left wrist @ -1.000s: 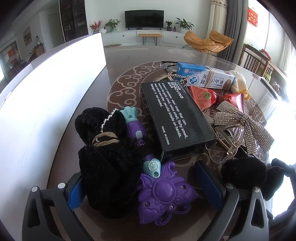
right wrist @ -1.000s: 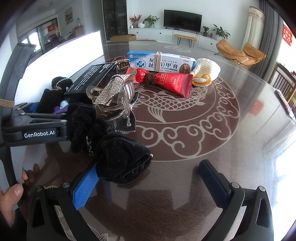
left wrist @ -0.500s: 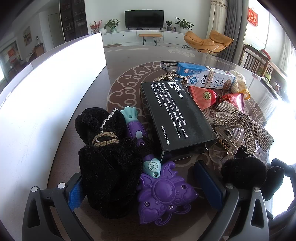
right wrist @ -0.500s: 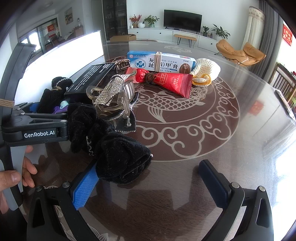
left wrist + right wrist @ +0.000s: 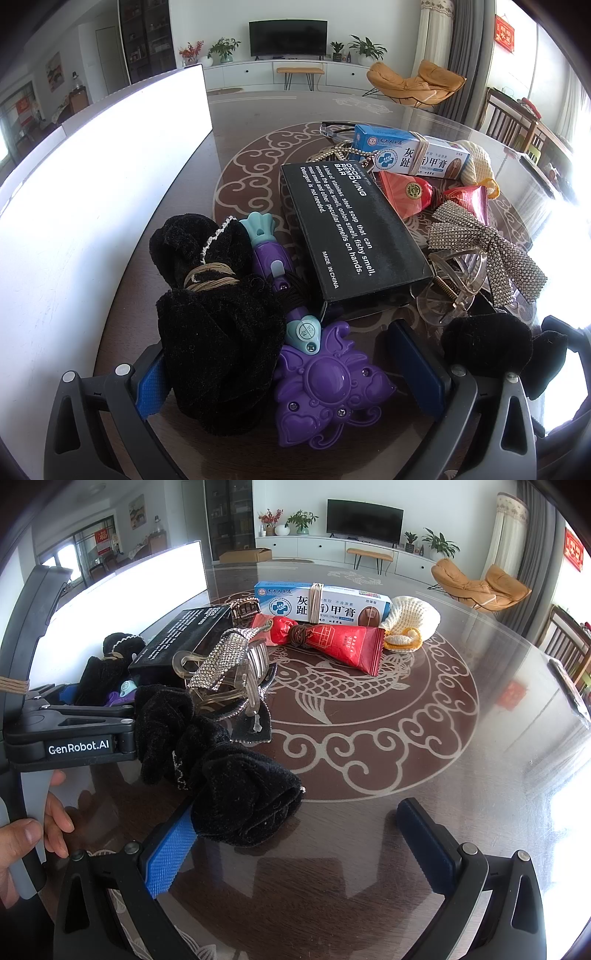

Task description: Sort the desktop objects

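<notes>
My left gripper (image 5: 284,376) is open, low over the glass table top. A black velvet scrunchie tied with tan string (image 5: 214,332) and a purple toy wand (image 5: 321,384) lie between its fingers. Just beyond them is a black box with white print (image 5: 347,236). My right gripper (image 5: 295,849) is open too. A second black scrunchie (image 5: 236,786) rests against its left blue pad (image 5: 170,853); the right finger is clear of it. A clear hair clip with a rhinestone bow (image 5: 229,668) sits behind that scrunchie.
Further back lie a blue and white carton (image 5: 321,603), red snack packets (image 5: 343,644) and a cream crocheted shell (image 5: 410,622). A long white panel (image 5: 92,184) runs along the left. In the right wrist view, a hand (image 5: 22,834) holds the left gripper's body (image 5: 70,734).
Only the hand on the left gripper's handle has shifted its fingers. Both grippers and the objects have stayed where they were.
</notes>
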Demonstrator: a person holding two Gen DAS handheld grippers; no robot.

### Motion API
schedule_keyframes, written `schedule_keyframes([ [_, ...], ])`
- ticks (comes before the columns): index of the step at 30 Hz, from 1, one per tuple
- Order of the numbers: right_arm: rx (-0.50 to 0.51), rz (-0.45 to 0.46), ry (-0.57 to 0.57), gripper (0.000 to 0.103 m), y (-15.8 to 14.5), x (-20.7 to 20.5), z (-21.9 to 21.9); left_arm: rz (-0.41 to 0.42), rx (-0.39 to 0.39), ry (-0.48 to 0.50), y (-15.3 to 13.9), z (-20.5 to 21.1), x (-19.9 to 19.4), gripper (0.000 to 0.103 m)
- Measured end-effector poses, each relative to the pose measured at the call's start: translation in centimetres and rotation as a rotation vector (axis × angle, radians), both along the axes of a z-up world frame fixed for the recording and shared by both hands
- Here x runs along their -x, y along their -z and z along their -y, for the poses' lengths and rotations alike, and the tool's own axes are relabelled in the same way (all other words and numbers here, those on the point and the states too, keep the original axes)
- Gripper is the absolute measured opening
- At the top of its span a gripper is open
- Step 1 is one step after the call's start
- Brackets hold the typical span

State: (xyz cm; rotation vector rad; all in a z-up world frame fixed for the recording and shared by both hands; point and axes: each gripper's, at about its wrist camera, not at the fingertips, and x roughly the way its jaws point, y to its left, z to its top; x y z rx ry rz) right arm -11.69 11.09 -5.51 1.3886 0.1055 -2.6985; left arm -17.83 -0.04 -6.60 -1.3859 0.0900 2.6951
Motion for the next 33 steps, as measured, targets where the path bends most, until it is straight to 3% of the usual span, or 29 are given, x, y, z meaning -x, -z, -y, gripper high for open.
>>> schedule_keyframes([
  [27, 0.0, 0.0, 0.001, 0.103, 0.0, 0.0, 0.0, 0.001, 0.001, -0.001, 0.0, 0.0, 0.0, 0.103],
  [33, 0.0, 0.0, 0.001, 0.103, 0.0, 0.0, -0.1, 0.004, 0.004, 0.022, -0.1, 0.2, -1.7, 0.103],
])
